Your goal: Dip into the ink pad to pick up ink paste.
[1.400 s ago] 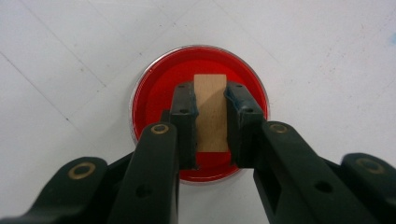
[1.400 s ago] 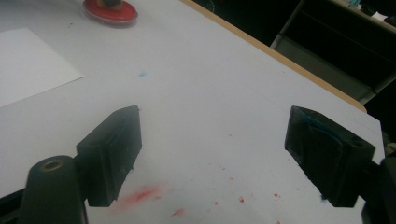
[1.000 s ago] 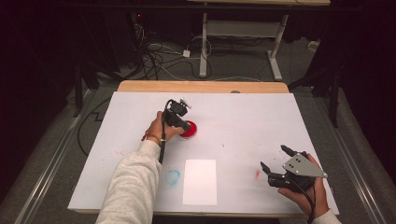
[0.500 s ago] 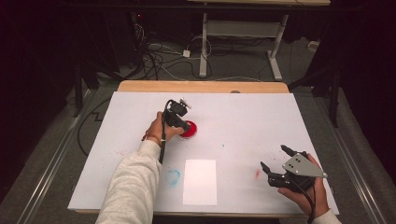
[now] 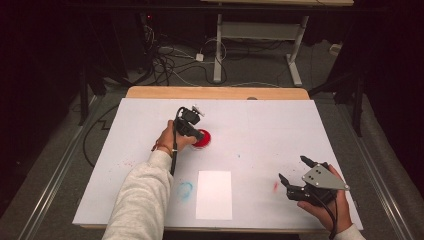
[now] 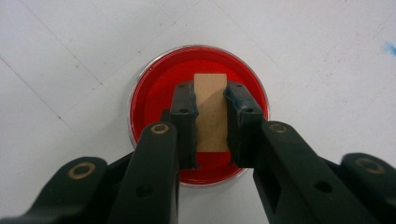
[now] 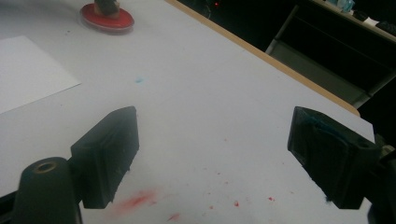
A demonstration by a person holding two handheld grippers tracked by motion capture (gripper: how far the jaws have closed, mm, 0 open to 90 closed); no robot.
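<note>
The left gripper (image 6: pixel 211 121) points straight down over the red dish (image 6: pixel 198 114), its jaws clenched on a small wooden block (image 6: pixel 211 112) that stands in the red paint. The dish (image 5: pixel 202 138) sits on the tabletop (image 5: pixel 260 125) left of its middle, closer to the far edge than the near one. The right gripper (image 5: pixel 296 175) rests near the near right corner, jaws spread wide with nothing between them, above a red smear (image 7: pixel 140 199). A white sheet (image 5: pixel 214 194) lies by the near edge, a blue ring mark (image 5: pixel 185 190) just beside it.
</note>
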